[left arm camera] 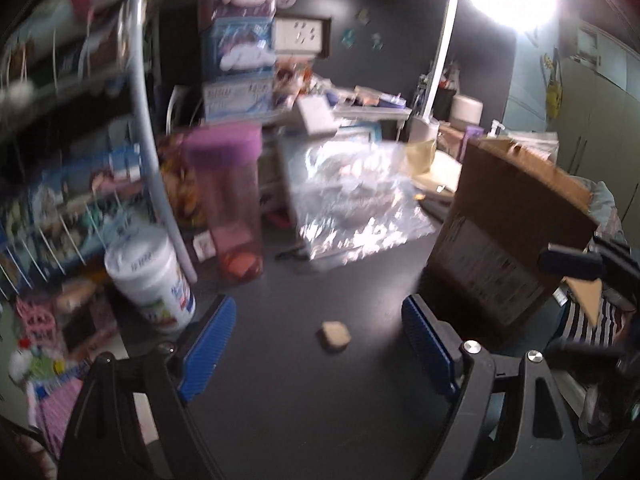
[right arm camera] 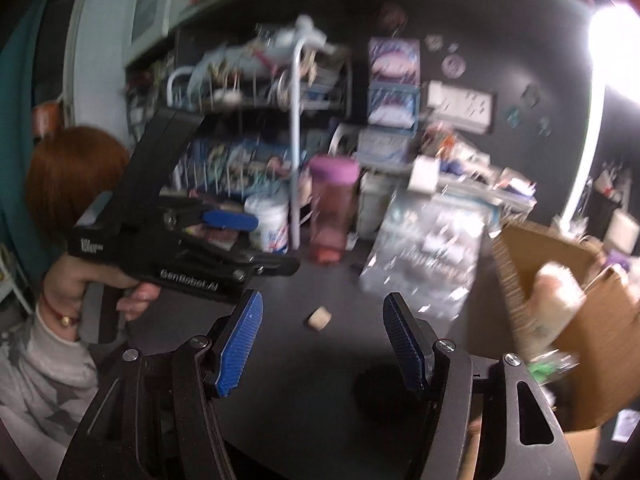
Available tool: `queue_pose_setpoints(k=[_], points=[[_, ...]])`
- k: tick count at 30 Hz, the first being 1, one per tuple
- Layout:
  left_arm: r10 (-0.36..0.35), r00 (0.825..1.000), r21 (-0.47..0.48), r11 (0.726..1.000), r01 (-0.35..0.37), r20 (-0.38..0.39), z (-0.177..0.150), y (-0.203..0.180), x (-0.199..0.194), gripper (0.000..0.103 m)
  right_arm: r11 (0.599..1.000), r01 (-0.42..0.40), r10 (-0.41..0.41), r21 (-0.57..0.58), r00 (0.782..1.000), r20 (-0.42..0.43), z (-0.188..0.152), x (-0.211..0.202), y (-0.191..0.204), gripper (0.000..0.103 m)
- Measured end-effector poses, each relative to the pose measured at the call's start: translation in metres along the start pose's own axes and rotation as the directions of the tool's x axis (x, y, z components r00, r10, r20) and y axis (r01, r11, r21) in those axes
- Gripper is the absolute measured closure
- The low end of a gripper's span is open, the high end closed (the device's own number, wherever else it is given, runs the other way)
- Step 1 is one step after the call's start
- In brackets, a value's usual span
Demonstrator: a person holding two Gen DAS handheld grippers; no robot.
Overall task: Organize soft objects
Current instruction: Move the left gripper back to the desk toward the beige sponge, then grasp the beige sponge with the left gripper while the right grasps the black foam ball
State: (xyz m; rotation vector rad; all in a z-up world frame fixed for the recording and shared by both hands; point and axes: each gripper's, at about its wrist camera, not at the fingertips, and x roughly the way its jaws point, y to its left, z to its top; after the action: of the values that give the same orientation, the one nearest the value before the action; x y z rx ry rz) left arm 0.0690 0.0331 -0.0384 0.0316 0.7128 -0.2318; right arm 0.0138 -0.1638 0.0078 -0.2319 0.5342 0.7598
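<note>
While both tools hang empty above the dark counter (left arm camera: 280, 420), the open brown cardboard box (right arm camera: 560, 280) on the right looks the likely drop-off for soft things, a pale squashy item (right arm camera: 556, 292) already showing inside. Crinkled clear plastic bag (left arm camera: 352, 196) lies mid-counter, a pink lidded bottle (left arm camera: 236, 208) behind. The left gripper (left arm camera: 318, 344) has its jaws wide apart; so has the right gripper (right arm camera: 322, 344). Between them lies the small beige foam block (left arm camera: 334, 334), alone on the bare counter, probably next to be picked up.
</note>
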Motion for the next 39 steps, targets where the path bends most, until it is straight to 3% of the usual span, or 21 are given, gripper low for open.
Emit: queue_pose_setpoints(k=[4,8,10,15,19,22,26,31,39], points=[[-0.033,0.998,-0.003,0.999,0.033,-0.048,-0.017,0.004,0.021,0.023,1.0,0.019,-0.017,0.019,0.997,-0.073,-0.024,0.029,0.009,0.044],[-0.087,0.989,0.007,0.996,0.088,-0.122,-0.029,-0.001,0.052,0.038,0.993,0.091,-0.079,0.071,0.984,-0.163,-0.05,0.06,-0.001,0.046],[-0.109,0.982,0.013,0.994,0.112,-0.156,-0.032,-0.005,0.065,0.044,0.987,0.153,-0.143,0.043,0.972,-0.186,-0.057,0.069,-0.004,0.054],[-0.112,0.974,0.023,0.993,0.119,-0.197,-0.031,-0.011,0.091,0.048,0.974,0.225,-0.221,-0.007,0.948,-0.228,-0.065,0.082,-0.009,0.054],[-0.112,0.972,0.025,0.992,0.12,-0.204,-0.028,-0.013,0.102,0.062,0.961,0.268,-0.275,-0.063,0.928,-0.251,-0.068,0.089,-0.009,0.058],[-0.099,0.974,0.032,0.994,0.108,-0.203,-0.026,-0.012,0.104,0.073,0.964,0.259,-0.266,-0.058,0.927,-0.264,-0.069,0.092,-0.012,0.059],[-0.074,0.976,0.069,0.994,0.09,-0.205,-0.027,-0.014,0.103,0.082,0.979,0.204,-0.196,0.003,0.945,-0.263,-0.065,0.091,-0.018,0.056],[-0.053,0.977,0.085,0.994,0.072,-0.208,-0.036,-0.008,0.092,0.083,0.99,0.141,-0.129,0.029,0.958,-0.257,-0.062,0.093,-0.014,0.056],[-0.019,0.977,0.02,1.0,0.024,-0.21,-0.058,0.025,0.062,0.083,1.0,-0.026,0.028,0.008,0.973,-0.23,-0.058,0.099,0.015,0.057]])
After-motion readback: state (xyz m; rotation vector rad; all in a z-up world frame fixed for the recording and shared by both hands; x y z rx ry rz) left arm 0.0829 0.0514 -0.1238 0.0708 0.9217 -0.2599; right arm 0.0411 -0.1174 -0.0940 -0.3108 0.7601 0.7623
